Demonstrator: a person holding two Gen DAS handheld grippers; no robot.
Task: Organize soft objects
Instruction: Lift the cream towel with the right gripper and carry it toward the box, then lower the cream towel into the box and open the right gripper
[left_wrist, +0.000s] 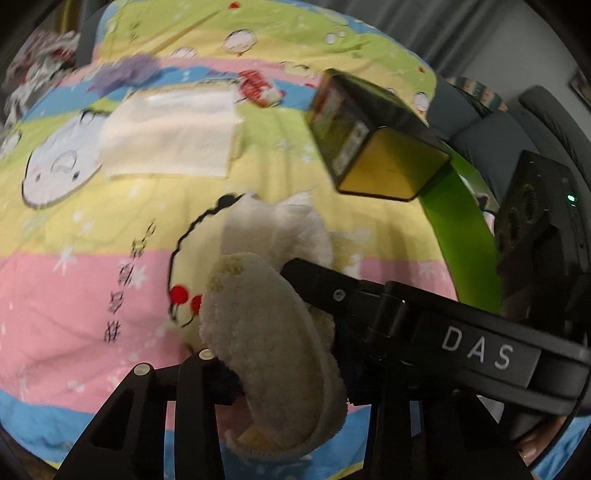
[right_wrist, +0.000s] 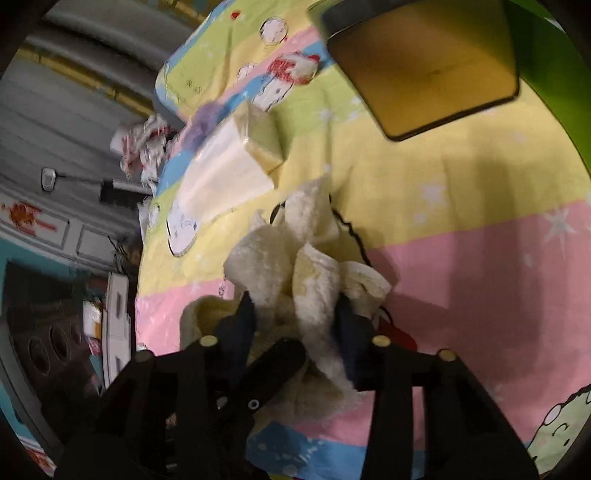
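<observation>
Both grippers clamp the crumpled cream fleece towel (right_wrist: 314, 266) lying on the pastel cartoon-print bedspread (left_wrist: 74, 295): the left gripper (left_wrist: 258, 354) and the right gripper (right_wrist: 295, 317) each pinch a fold. The step in hand is judged to be the pick-up for folding. Next, lift and spread the towel flat, well clear of the folded white towel (left_wrist: 170, 136).

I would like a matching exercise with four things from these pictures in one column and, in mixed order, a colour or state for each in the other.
Things:
1. cream towel
2. folded cloth
3. fluffy item
4. bedspread

Colour or state:
A. purple, beyond the folded cloth
B. crumpled, held by both grippers
C. cartoon print with pastel stripes
D. white, lying flat and neat

Pairs: 1-B, 2-D, 3-A, 4-C
</observation>
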